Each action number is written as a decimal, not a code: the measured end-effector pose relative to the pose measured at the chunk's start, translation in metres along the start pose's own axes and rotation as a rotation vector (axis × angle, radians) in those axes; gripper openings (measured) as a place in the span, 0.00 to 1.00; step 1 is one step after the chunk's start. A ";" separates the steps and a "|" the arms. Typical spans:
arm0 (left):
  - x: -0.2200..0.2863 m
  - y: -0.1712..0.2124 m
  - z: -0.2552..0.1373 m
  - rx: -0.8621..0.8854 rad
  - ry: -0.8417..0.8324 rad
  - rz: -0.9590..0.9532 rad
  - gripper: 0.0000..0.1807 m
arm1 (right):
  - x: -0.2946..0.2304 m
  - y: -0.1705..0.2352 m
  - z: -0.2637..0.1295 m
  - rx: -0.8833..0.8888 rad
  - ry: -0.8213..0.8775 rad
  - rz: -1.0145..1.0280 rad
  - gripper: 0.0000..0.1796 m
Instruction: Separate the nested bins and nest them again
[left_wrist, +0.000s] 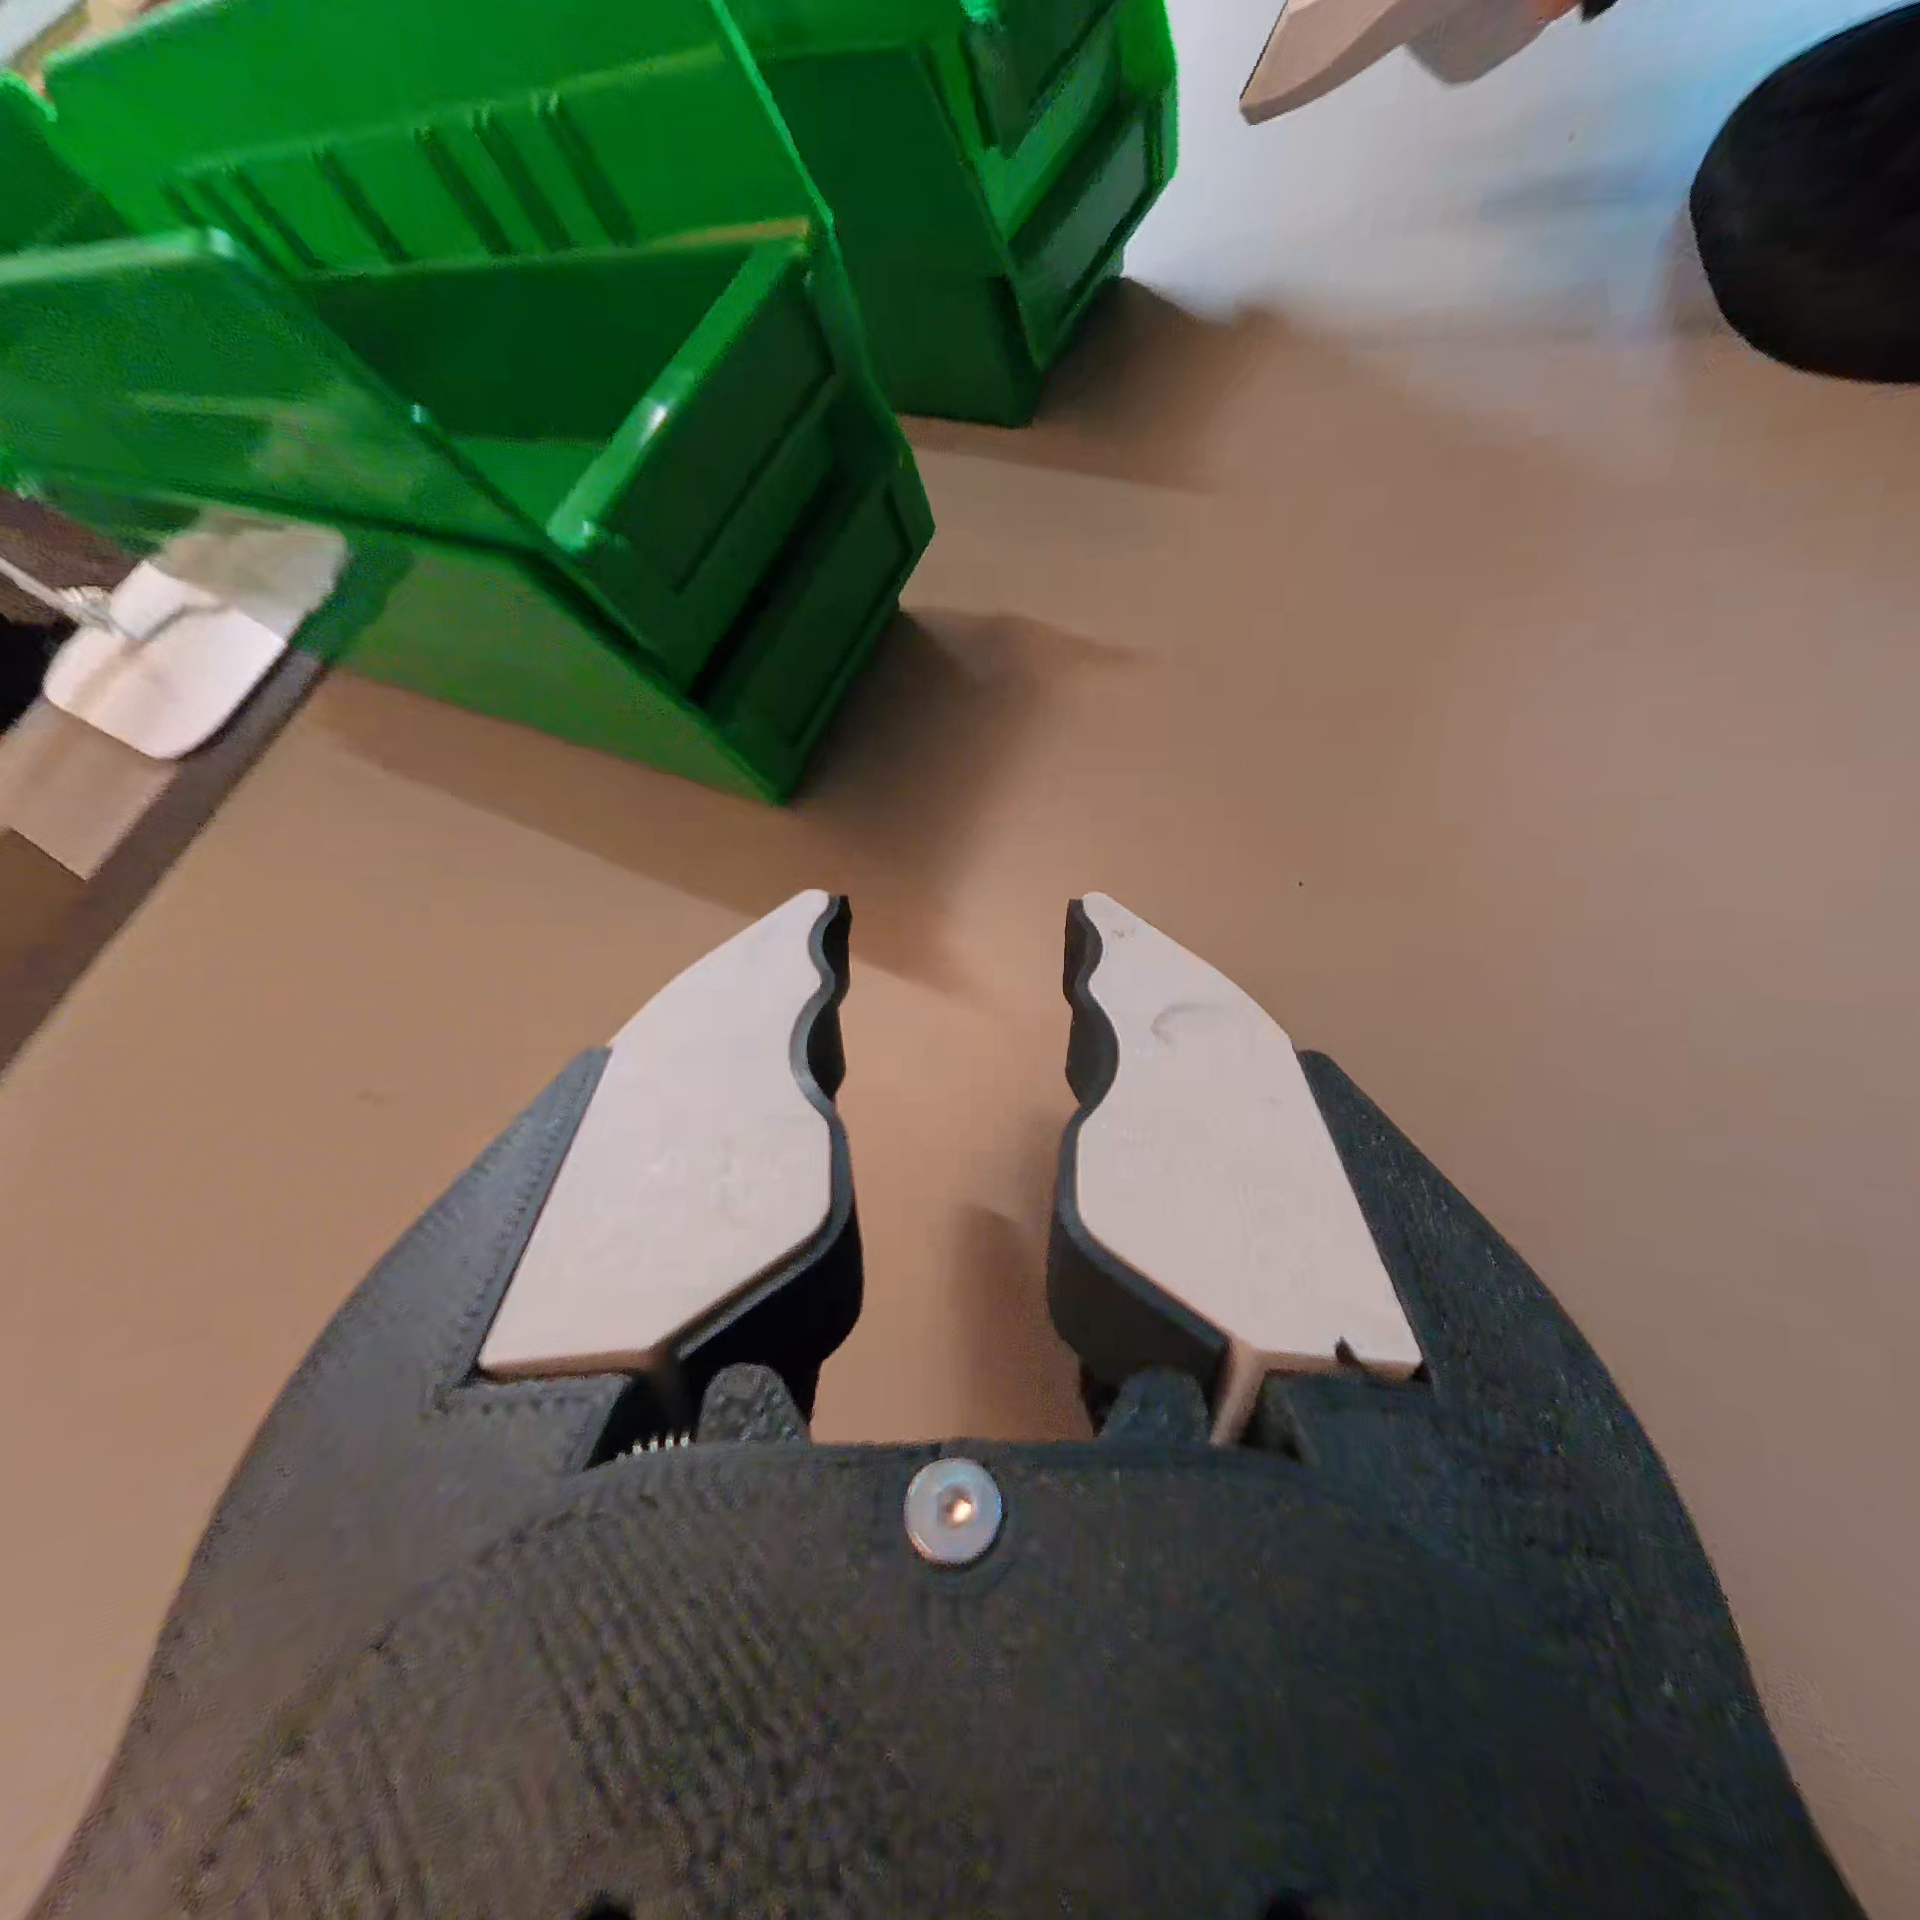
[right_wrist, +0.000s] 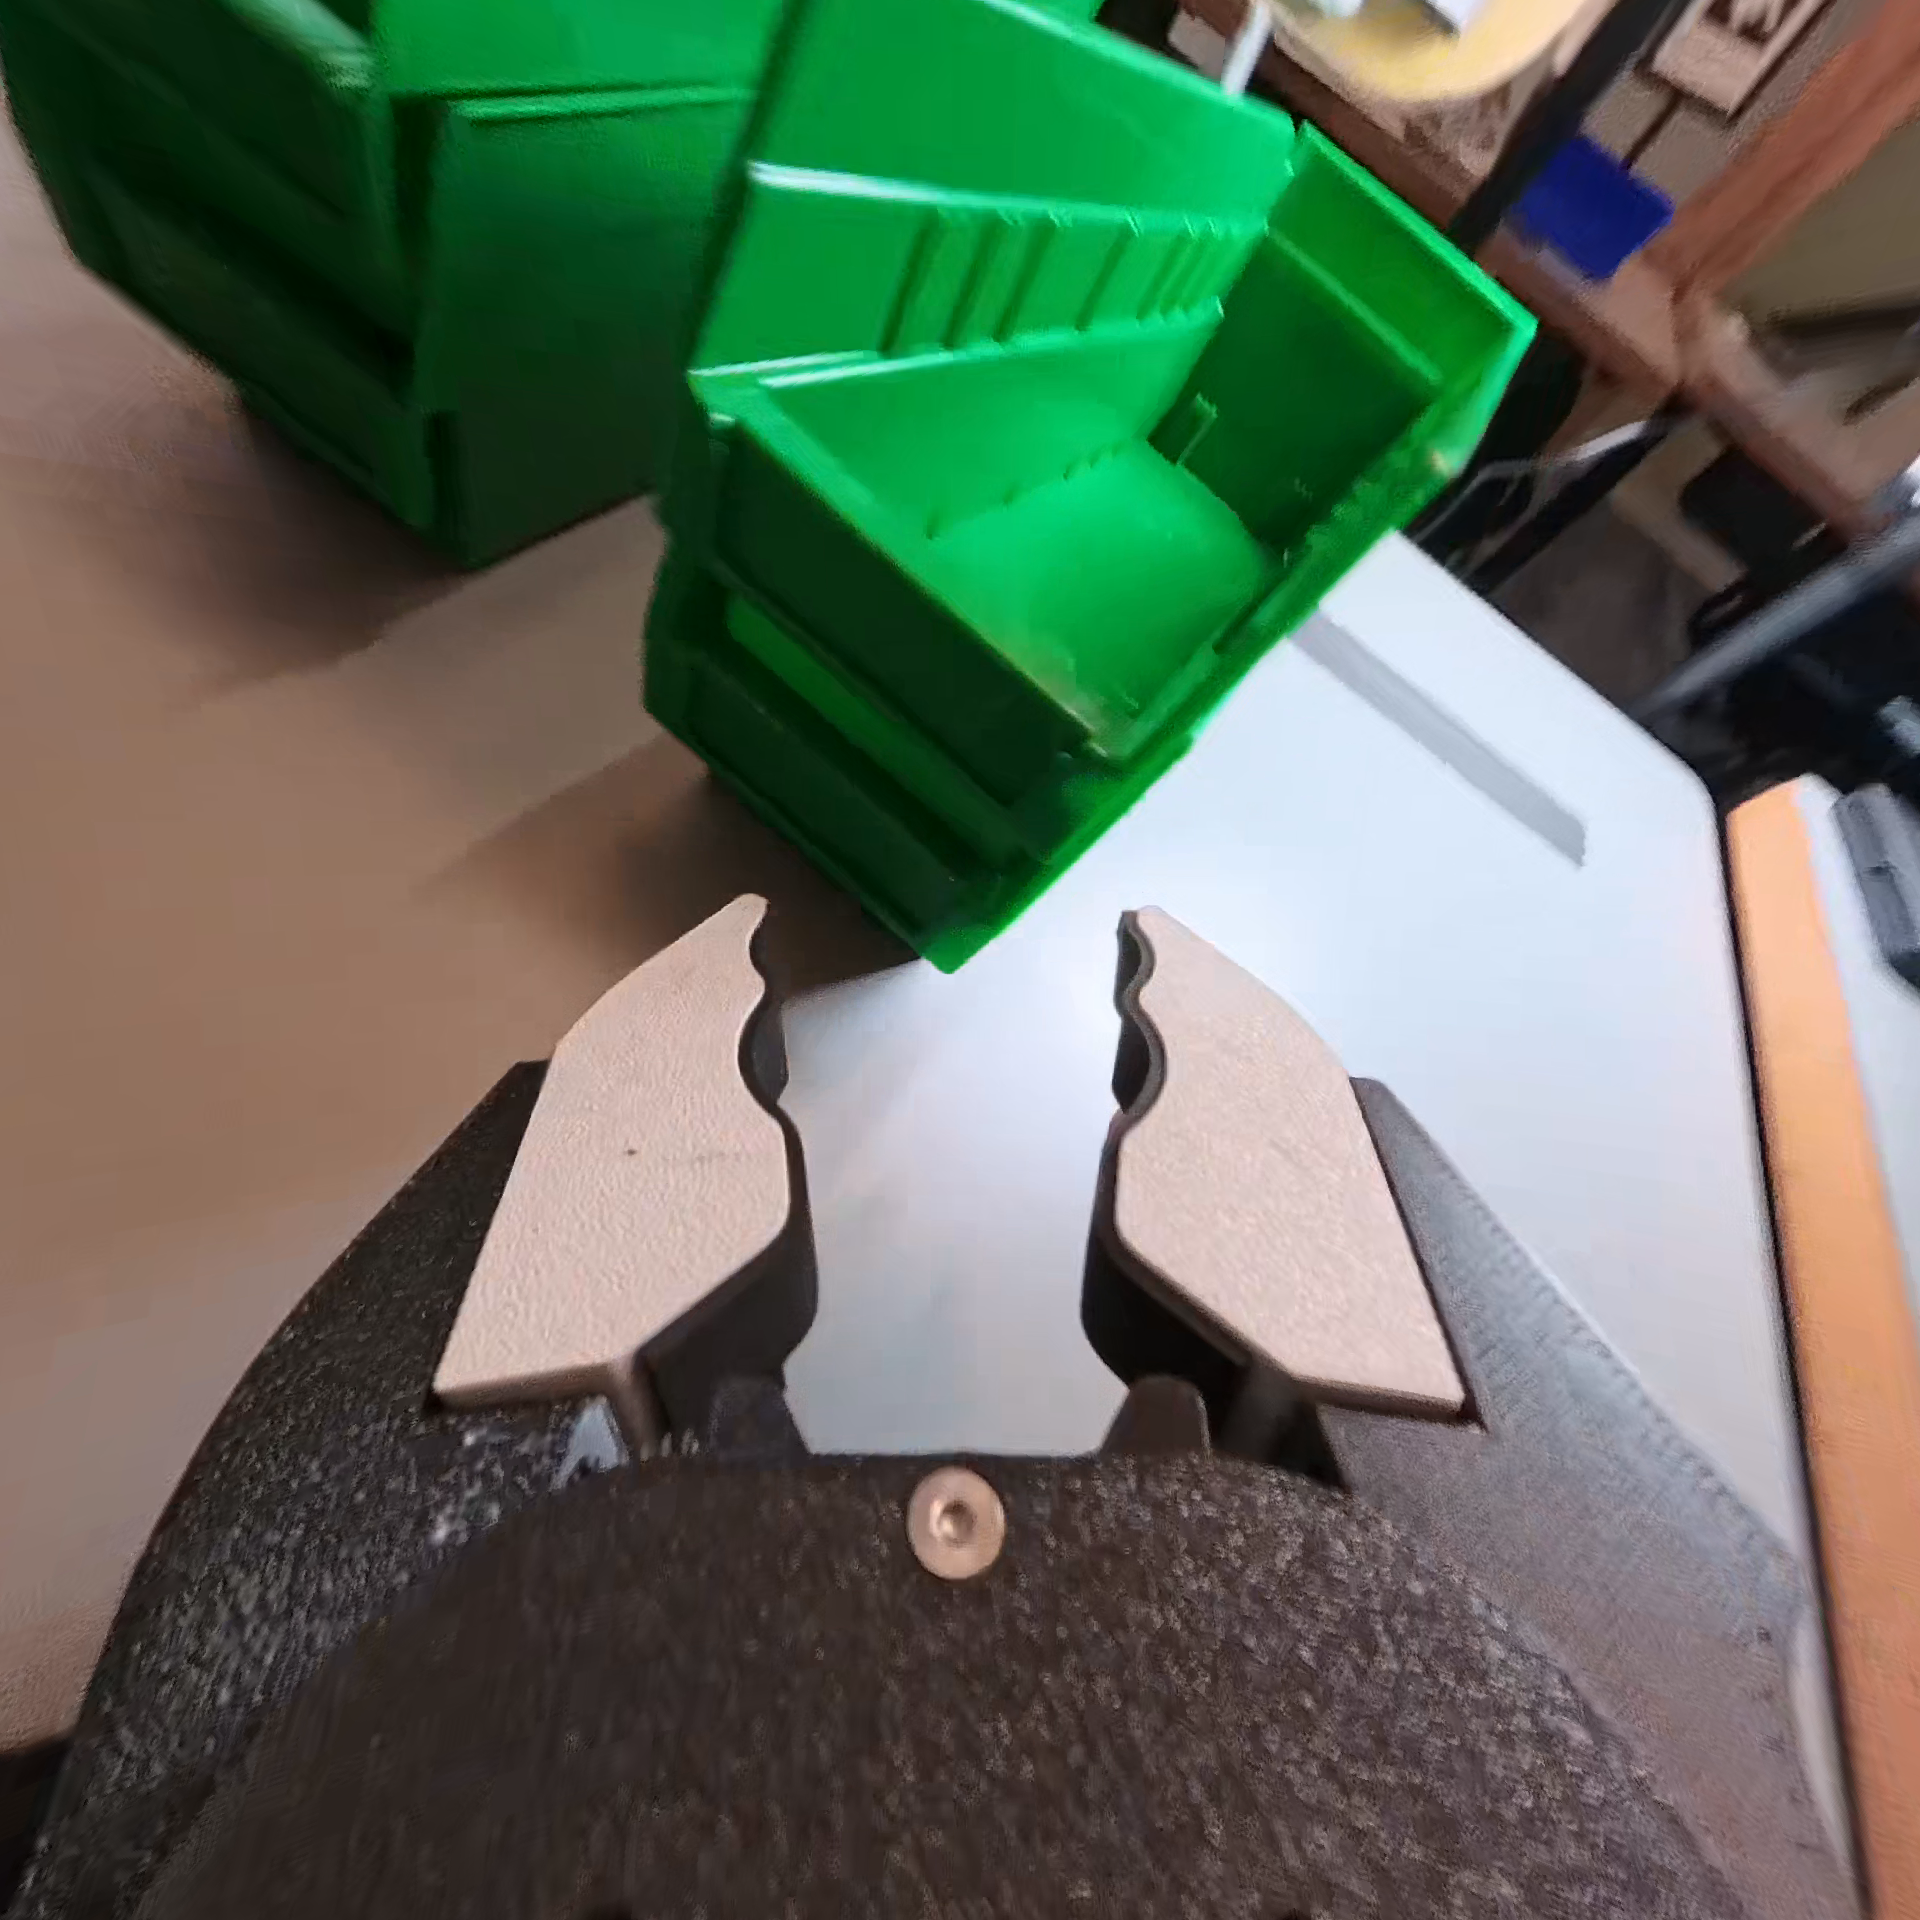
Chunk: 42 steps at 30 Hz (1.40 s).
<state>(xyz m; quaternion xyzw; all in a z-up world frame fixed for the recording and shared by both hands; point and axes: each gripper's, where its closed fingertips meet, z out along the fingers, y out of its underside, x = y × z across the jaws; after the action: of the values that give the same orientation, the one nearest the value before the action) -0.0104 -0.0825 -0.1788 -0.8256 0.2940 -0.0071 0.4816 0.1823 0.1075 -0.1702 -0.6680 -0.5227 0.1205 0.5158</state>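
Observation:
Green plastic bins stand nested in stacks on the table. In the left wrist view the nearest stack (left_wrist: 582, 499) sits at the upper left, with a second stack (left_wrist: 997, 208) behind it. My left gripper (left_wrist: 956, 914) is open and empty, low over the tan surface in front of the stacks. In the right wrist view the near stack (right_wrist: 1039, 582) is just ahead, its bottom corner close to the fingertips, and another stack (right_wrist: 343, 270) stands behind at the left. My right gripper (right_wrist: 940, 920) is open and empty. A finger of the right gripper (left_wrist: 1330, 52) shows at the top of the left wrist view.
A tan mat (left_wrist: 1351, 727) covers part of a grey table (right_wrist: 1455, 935). A dark round object (left_wrist: 1829, 208) lies at the right. Clear plastic and white paper (left_wrist: 177, 644) lie left of the bins. A wooden edge (right_wrist: 1808, 1143) and shelving (right_wrist: 1662, 260) lie right of the table. The left gripper's tips are roughly 30 cm from the right gripper's. The nearest stack (left_wrist: 582, 499) is about 9 cm from my left fingertips and 20 cm from my right.

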 end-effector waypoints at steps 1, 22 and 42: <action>0.001 0.005 0.001 0.003 0.015 -0.031 0.22 | 0.003 0.003 0.007 -0.002 -0.017 0.058 0.34; 0.022 0.011 0.012 -0.005 0.083 -0.025 0.22 | -0.021 -0.005 0.019 0.033 -0.223 0.046 0.08; 0.018 0.011 0.006 0.000 0.069 -0.021 0.21 | -0.008 -0.002 -0.087 -0.358 0.159 -0.660 0.29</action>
<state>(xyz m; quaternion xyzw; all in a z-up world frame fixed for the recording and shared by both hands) 0.0009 -0.0904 -0.1960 -0.8280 0.3016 -0.0405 0.4709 0.2385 0.0521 -0.1335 -0.5504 -0.6809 -0.1974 0.4411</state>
